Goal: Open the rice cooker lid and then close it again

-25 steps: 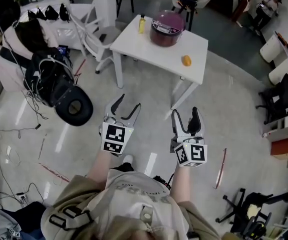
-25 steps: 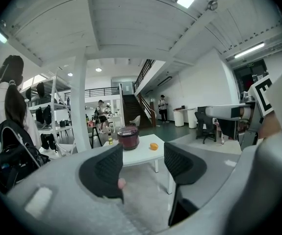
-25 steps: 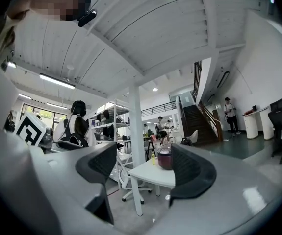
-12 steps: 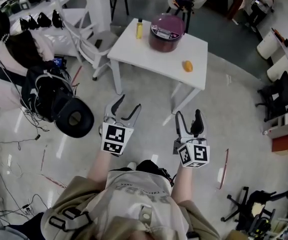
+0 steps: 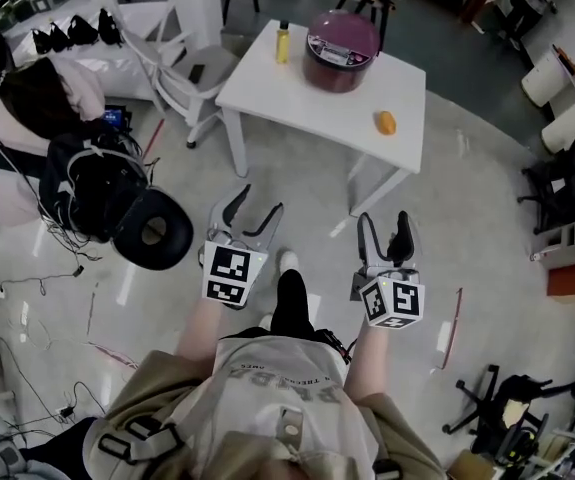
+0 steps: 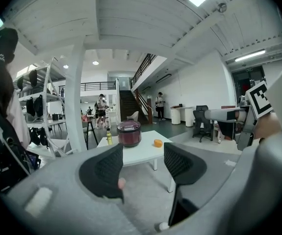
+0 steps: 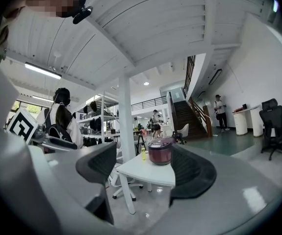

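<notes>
Change: both grippers sit slightly lower in head view, and a shoe (image 5: 287, 261) now steps between them.
Left gripper (image 5: 255, 203): jaws spread, empty; rice cooker (image 5: 340, 48), lid down, at one o'clock, well apart.
Right gripper (image 5: 383, 218): jaws spread, empty; cooker near twelve o'clock on the white table (image 5: 297, 98), about equally far.

A white worktop (image 5: 297, 93) stands on the pale, glossy floor (image 5: 467, 198), well ahead of the left fingers (image 5: 235, 206) and the right fingers (image 5: 401, 230) and touching neither. At its far end from the fingers sits a maroon rice cooker (image 5: 340, 50) with its lid down. A yellow bottle (image 5: 283, 43) stands upright just beside the cooker, on the left fingers' side. An orange (image 5: 386, 122) lies nearer, on the right fingers' side, close to the worktop's edge.
</notes>
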Tool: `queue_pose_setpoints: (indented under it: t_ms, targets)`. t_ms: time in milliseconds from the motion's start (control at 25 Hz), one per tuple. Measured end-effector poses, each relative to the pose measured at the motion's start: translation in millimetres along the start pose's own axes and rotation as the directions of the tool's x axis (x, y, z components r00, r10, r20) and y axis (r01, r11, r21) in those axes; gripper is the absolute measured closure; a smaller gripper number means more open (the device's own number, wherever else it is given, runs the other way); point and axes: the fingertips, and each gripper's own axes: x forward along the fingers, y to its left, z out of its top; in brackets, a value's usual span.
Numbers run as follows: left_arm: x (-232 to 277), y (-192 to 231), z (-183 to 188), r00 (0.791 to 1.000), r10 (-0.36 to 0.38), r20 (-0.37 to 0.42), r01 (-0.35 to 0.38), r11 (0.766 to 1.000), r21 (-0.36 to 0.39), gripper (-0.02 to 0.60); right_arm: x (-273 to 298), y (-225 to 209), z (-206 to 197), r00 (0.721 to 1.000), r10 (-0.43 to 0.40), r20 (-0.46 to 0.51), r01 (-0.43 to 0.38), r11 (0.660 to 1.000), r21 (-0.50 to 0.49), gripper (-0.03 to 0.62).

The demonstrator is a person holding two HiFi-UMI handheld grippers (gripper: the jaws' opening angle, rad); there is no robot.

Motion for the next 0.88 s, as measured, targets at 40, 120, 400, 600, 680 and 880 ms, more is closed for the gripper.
queue_pose_setpoints:
  t_ms: [40,120,400,600,680,880]
  targets:
    - [4,3,-3,1.000,0.002,-0.006,-0.002,1.000,-0.002,0.308,4,-2,-2,1.000,0.001,-0.005,-0.001,1.000,0.003,0.273]
    - [13,9,-5,1.000,0.005,-0.014,-0.005,1.000,-0.004,0.308,15,-5,-3,1.000,0.005,-0.010,-0.005,1.000,0.004,0.273]
    - [53,34,8,1.000,0.016,-0.009,-0.016,1.000,-0.013,0.308,70,-11,2,0.999,0.044,-0.008,-0.044,0.999,-0.012,0.273]
    - [91,51,25,1.000,0.019,0.006,-0.019,1.000,-0.019,0.308,112,-21,4,0.998,0.064,-0.019,-0.064,0.998,-0.018,0.263]
    - [108,57,28,1.000,0.021,0.001,-0.021,1.000,-0.011,0.308,130,-29,6,0.997,0.069,-0.019,-0.069,0.997,-0.016,0.263]
    - [150,71,47,1.000,0.030,-0.002,-0.030,0.999,0.010,0.308,175,-46,15,0.995,0.098,-0.010,-0.098,0.995,-0.009,0.263]
